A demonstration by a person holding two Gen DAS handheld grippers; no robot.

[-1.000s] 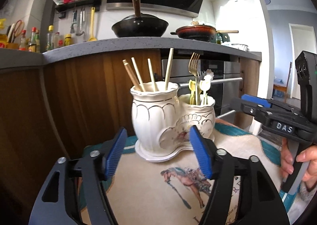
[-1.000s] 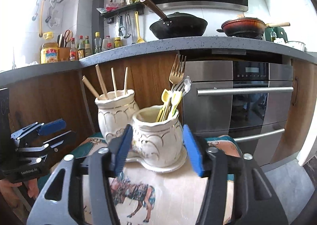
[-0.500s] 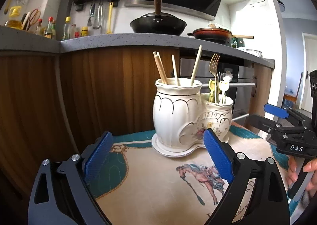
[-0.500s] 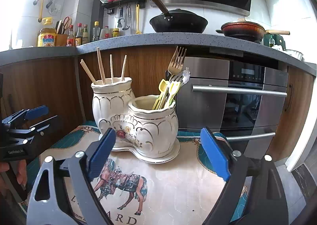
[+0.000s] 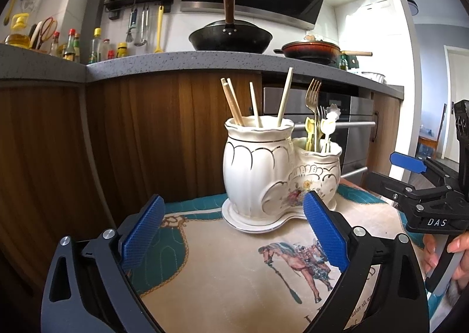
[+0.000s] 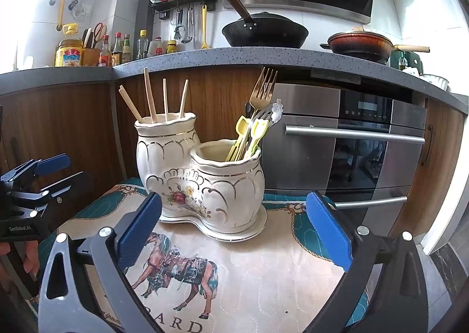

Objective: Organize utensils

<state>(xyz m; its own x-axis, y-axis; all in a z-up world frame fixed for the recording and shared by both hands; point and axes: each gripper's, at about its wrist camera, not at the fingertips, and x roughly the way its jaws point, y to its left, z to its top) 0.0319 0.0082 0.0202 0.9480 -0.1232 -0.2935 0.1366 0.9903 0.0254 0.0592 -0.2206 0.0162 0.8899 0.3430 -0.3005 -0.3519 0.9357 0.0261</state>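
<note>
- Left wrist view: my left gripper (image 5: 231,230) has swung way wider than a second ago and is still easing apart, nothing between the pads. The ceramic utensil holder (image 5: 278,174) used to sit right between them; now it stands off at 12 o'clock on the table (image 5: 219,268), clear of both. Chopsticks (image 5: 255,104) in the tall pot, fork (image 5: 312,98) and spoons in the short one.
- Right wrist view: same deal. My right gripper (image 6: 234,230) is opening fast, empty, with the holder (image 6: 202,180) at about 11 o'clock and apart from it.
- Looks to me like everything's sorted and I've let go, so the job's basically done.
</note>
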